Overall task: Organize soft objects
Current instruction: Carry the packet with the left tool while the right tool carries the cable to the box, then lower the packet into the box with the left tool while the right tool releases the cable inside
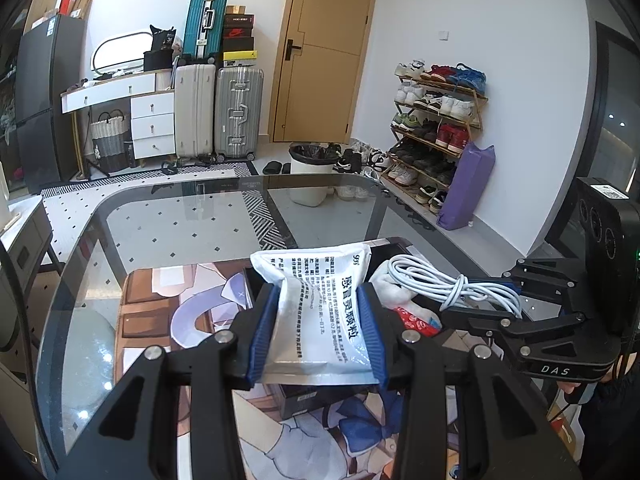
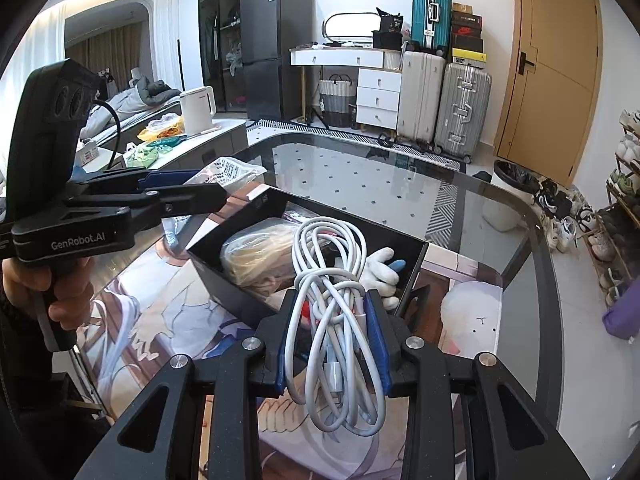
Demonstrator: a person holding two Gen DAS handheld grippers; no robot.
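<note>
My left gripper (image 1: pixel 316 296) is shut on a white soft pouch (image 1: pixel 320 312) with black print, held above the printed mat. Its blue pads press the pouch's two sides. My right gripper (image 2: pixel 332 300) is shut on a coiled white cable (image 2: pixel 332 320), held over the near edge of a black box (image 2: pixel 416 272). Inside the box lie a bagged pale bundle (image 2: pixel 256 256) and a white glove (image 2: pixel 380 272). In the left wrist view the right gripper (image 1: pixel 480 304) comes in from the right with the cable (image 1: pixel 440 280) over the glove (image 1: pixel 390 288) and a red-patterned item (image 1: pixel 416 320).
A glass table (image 1: pixel 160 220) carries a printed mat (image 1: pixel 160 320). A crumpled plastic bag (image 2: pixel 228 172) lies behind the left gripper (image 2: pixel 180 184), which a hand (image 2: pixel 60 280) holds. On the mat is a white round plush (image 2: pixel 472 312). A side counter with a kettle (image 2: pixel 198 110) stands to the left.
</note>
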